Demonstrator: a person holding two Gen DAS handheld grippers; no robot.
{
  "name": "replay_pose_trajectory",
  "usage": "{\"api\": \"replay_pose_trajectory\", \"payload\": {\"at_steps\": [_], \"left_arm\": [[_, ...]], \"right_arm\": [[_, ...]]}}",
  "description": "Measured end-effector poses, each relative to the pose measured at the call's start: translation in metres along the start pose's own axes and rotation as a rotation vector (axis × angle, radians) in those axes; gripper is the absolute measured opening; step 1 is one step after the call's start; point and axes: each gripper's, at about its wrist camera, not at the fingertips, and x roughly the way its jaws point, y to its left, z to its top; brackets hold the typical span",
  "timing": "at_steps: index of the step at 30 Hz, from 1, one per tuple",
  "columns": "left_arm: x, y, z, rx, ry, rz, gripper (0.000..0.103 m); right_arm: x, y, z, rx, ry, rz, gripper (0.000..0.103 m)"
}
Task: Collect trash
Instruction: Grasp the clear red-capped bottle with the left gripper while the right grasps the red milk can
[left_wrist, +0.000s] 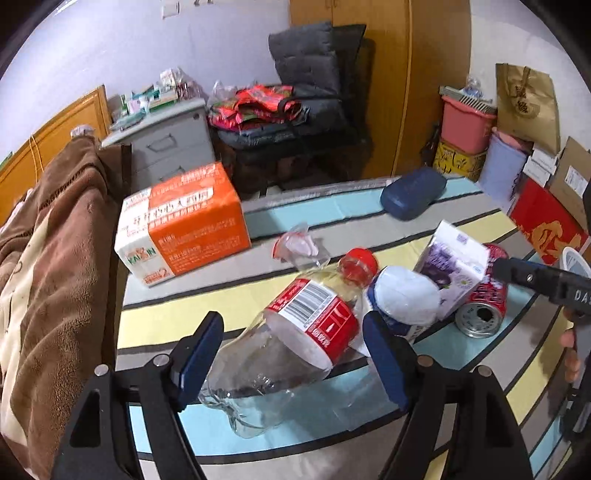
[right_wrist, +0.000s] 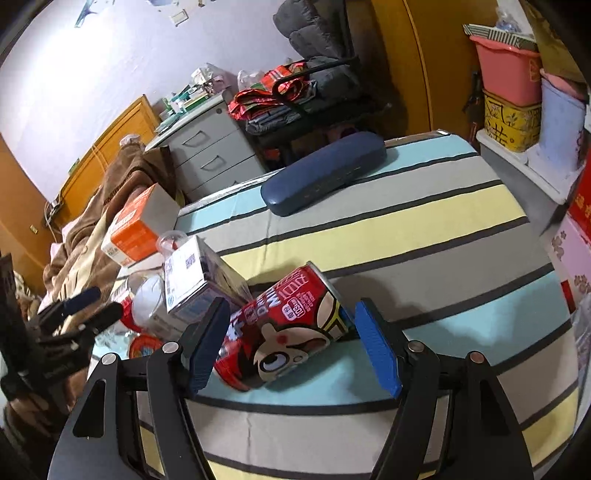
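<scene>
An empty clear plastic bottle (left_wrist: 295, 347) with a red label and red cap lies on the striped cloth. My left gripper (left_wrist: 291, 354) is open with its jaws on either side of the bottle's body. A white mask (left_wrist: 406, 295), a purple-and-white carton (left_wrist: 454, 266) and a red drink can (left_wrist: 484, 299) lie just right of the bottle. In the right wrist view the red can (right_wrist: 284, 332) lies on its side between the open jaws of my right gripper (right_wrist: 291, 347). The carton (right_wrist: 195, 280) and mask (right_wrist: 147, 299) lie to its left. A crumpled clear wrapper (left_wrist: 299, 247) lies behind the bottle.
An orange-and-white box (left_wrist: 181, 225) stands at the cloth's left, beside a brown blanket (left_wrist: 48, 266). A dark blue case (right_wrist: 325, 166) lies at the far edge. Grey drawers (right_wrist: 210, 155), a loaded chair (left_wrist: 295, 110) and stacked bins (right_wrist: 513, 85) stand beyond.
</scene>
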Motion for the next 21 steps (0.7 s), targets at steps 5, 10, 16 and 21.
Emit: {"api": "replay_pose_trajectory", "payload": {"at_steps": [5,10,16,21], "left_arm": [[0.012,0.000,-0.003,-0.002,0.023,-0.002,0.079],[0.018,0.001,-0.005,-0.029,0.041,-0.022,0.079],[0.020,-0.002,-0.010,-0.040,0.092,-0.033,0.071],[0.022,-0.001,-0.017,-0.088,0.095,-0.071,0.068]], "right_arm": [[0.009,0.005,-0.001,0.004,0.021,-0.024,0.072],[0.011,0.014,-0.002,-0.053,0.032,-0.067,0.072],[0.005,0.024,-0.005,-0.175,0.076,-0.152,0.072],[0.003,0.021,-0.007,-0.172,0.073,-0.162,0.072]]}}
